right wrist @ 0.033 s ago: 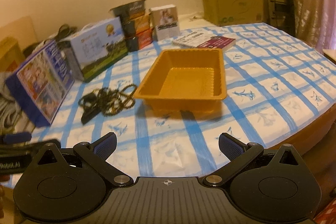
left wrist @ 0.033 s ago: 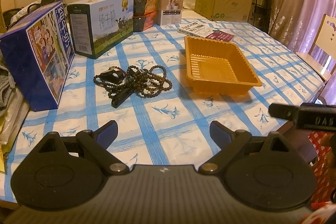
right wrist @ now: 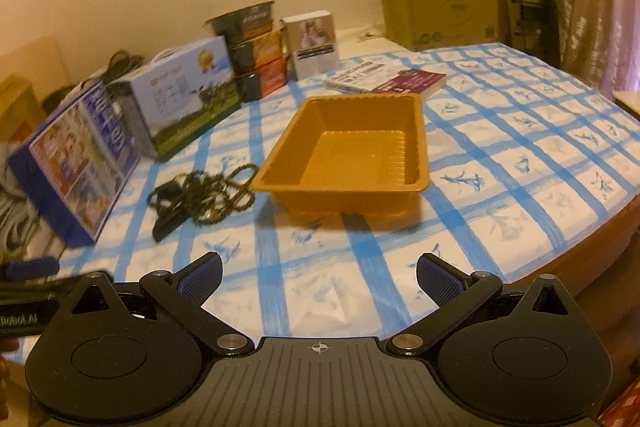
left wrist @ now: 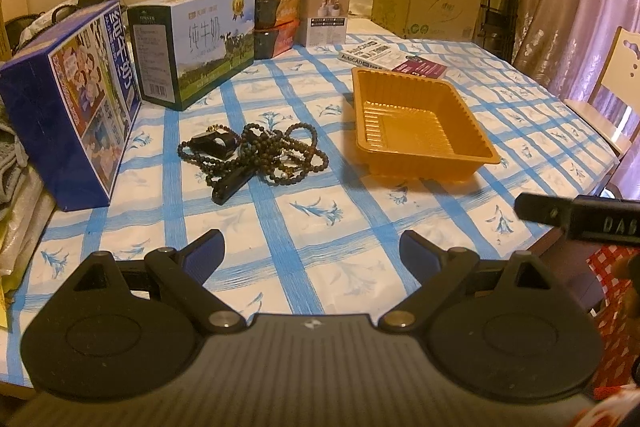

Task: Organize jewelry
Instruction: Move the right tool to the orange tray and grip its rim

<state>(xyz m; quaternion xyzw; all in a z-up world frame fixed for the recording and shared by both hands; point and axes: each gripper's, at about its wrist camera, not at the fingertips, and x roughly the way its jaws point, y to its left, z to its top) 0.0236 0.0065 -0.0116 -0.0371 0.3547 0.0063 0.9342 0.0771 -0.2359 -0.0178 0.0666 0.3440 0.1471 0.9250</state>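
Nothing has moved yet: both grippers wait at the near edge, the jewelry untouched.

Nearest, the left gripper (left wrist: 312, 253) and the right gripper (right wrist: 318, 277) hover over the checked cloth of the bench (left wrist: 320, 227), each spread wide and holding nothing, exactly as in the matching earlier pictures (no shift shows between them). Farther out, the tangle of dark bead necklaces (left wrist: 264, 155) lies on the cloth with a black clip among it, just left of the orange tray (left wrist: 420, 125), which holds nothing. So the sorting looks not yet begun; a first pick from the tangle seems due.
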